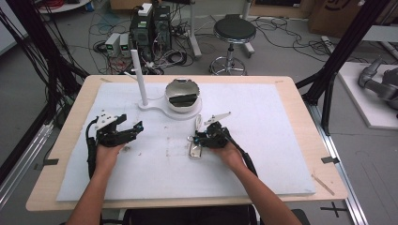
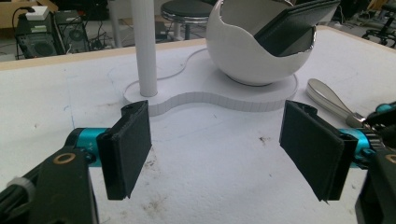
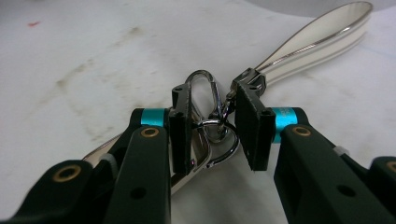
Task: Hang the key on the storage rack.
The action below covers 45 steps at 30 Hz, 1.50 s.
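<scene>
While low, right gripper [image 3: 212,123] over keyring [image 3: 212,100]

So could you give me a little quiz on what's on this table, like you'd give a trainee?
1. True or false: the left gripper is holding something.
2. What lies between the jaws of the right gripper? A) a spoon B) the metal clip of a white strap C) a cable
3. What stands upright beside the white bowl on the same white base?

Key:
1. False: its jaws stand wide apart with nothing between them.
2. B
3. A white post.
</scene>
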{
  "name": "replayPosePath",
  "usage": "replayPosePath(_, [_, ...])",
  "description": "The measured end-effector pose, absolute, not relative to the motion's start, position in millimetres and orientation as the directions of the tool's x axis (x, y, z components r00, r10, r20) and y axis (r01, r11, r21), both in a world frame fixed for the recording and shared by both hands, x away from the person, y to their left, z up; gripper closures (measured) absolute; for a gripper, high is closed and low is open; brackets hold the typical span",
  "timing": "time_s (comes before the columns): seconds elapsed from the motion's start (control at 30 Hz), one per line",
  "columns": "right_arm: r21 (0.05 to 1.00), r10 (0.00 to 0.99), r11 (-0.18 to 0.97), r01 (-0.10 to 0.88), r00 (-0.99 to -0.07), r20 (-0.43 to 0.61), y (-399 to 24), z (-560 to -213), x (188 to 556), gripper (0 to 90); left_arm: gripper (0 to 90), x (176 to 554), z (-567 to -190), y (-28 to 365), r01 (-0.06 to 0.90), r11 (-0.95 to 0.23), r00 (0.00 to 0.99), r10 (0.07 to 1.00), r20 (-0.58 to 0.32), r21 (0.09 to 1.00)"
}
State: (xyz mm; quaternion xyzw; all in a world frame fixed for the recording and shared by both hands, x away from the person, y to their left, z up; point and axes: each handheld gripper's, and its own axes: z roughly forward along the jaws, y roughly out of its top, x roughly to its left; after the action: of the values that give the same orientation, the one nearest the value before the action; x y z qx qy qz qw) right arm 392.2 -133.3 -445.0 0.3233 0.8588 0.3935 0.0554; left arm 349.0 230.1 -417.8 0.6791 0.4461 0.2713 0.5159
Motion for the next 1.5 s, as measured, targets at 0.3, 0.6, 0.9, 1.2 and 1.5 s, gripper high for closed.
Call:
replayPosePath(0.3, [0.717, 0.497, 0.514, 0.471, -0.845, 0.198, -106, -448, 366, 65.2, 25.4, 349, -417, 230, 0.328, -0.075, 0.460, 0.884, -0.090, 0.942])
replayPosePath(0.6, [0.761, 0.555, 0.464, 0.454, -0.818, 0.149, -145, -431, 363, 50.4, 35.8, 349, -418, 221, 0.363, -0.069, 0.488, 0.864, -0.126, 0.929])
replayPosePath(0.9, [0.805, 0.741, 0.339, 0.487, -0.665, 0.090, -244, -421, 361, 42.1, 37.4, 354, -426, 179, 0.449, -0.100, 0.520, 0.838, -0.168, 0.888])
replayPosePath(1.2, [0.807, 0.837, 0.356, 0.471, -0.545, -0.051, -302, -417, 350, 28.4, 31.2, 362, -440, 140, 0.485, -0.153, 0.546, 0.822, -0.162, 0.861])
replayPosePath(1.5, [0.819, 0.865, 0.326, 0.473, -0.498, -0.056, -320, -418, 350, 28.6, 28.8, 372, -443, 84, 0.509, -0.261, 0.585, 0.804, -0.108, 0.821])
